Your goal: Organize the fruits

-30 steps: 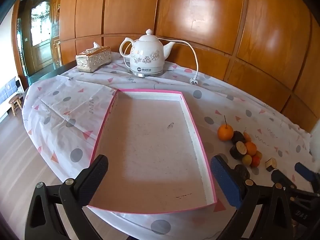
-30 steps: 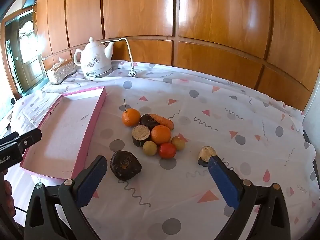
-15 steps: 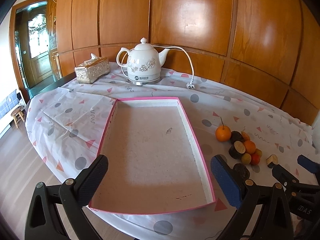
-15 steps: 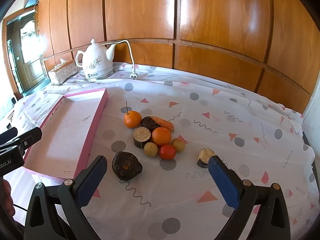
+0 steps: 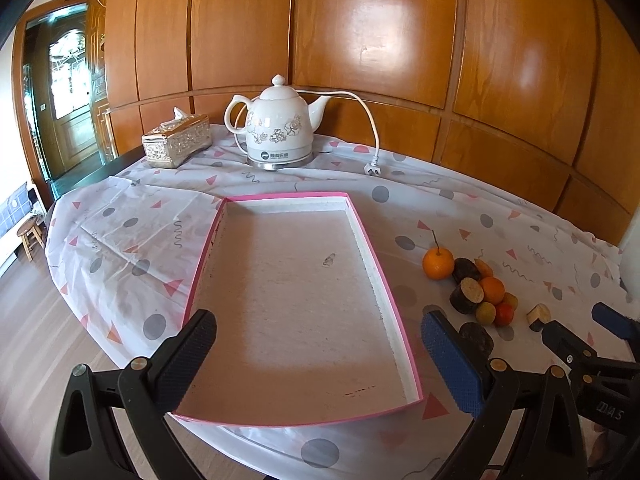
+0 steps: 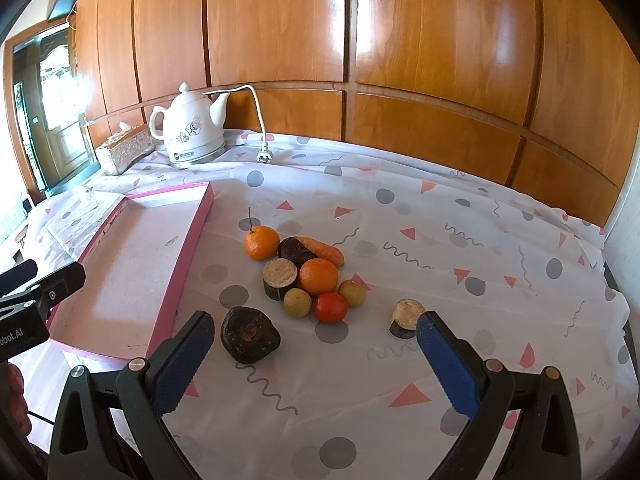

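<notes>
Fruits (image 6: 308, 276): clustered on the surface (image 6: 440, 240), just to the right of the pink tray (image 6: 132, 256); none inside it. Items: stemmed orange (image 6: 261, 243), second orange (image 6: 319, 276), red tomato (image 6: 330, 307), two small yellow fruits, dark cut pieces. One dark lump (image 6: 250, 334) lies nearest the tray. Tray holds nothing. Left gripper (image 5: 316, 344): released, over the tray. Right gripper (image 6: 312, 344): released, near the cluster. Sorting not yet begun, by appearance; every piece remains.

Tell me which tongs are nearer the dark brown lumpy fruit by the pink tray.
Right. The right tongs are open directly before the dark brown lumpy fruit; the left tongs hang over the pink tray, beside it.
</notes>
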`<action>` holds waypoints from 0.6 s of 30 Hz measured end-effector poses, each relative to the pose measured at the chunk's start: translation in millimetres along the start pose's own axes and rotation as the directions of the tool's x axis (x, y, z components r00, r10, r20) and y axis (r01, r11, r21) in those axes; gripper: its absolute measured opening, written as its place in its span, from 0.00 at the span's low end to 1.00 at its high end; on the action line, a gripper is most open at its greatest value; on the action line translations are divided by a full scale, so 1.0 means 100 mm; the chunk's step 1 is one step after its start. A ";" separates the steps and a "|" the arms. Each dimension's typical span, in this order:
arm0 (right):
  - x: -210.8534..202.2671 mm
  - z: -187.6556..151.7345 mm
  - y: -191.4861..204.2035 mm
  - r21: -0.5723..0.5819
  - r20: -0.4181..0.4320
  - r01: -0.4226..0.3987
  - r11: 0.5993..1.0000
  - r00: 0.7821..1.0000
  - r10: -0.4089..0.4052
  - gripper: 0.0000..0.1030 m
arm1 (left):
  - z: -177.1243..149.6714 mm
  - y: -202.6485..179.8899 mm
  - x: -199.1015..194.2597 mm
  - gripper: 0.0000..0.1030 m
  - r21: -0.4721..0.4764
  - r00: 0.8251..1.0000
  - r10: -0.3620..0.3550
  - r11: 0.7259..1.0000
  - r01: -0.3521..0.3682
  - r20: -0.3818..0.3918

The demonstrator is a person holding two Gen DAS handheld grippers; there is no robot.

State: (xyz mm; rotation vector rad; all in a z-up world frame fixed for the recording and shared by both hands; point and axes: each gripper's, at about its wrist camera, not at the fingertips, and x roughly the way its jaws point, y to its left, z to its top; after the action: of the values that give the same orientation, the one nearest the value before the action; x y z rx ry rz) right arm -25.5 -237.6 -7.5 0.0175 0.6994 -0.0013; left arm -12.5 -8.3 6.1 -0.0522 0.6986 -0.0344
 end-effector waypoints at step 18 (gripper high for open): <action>-0.04 0.01 -0.03 0.006 0.017 0.002 1.000 1.000 -0.002 1.00 | 0.01 -0.07 -0.04 1.00 0.021 1.000 -0.009 1.000 0.009 0.009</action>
State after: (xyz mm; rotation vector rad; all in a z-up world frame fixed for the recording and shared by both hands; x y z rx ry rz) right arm -28.2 -240.3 -3.8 0.0223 0.6826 -0.0053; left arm -15.3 -15.5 9.9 -0.0351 0.6883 -0.0505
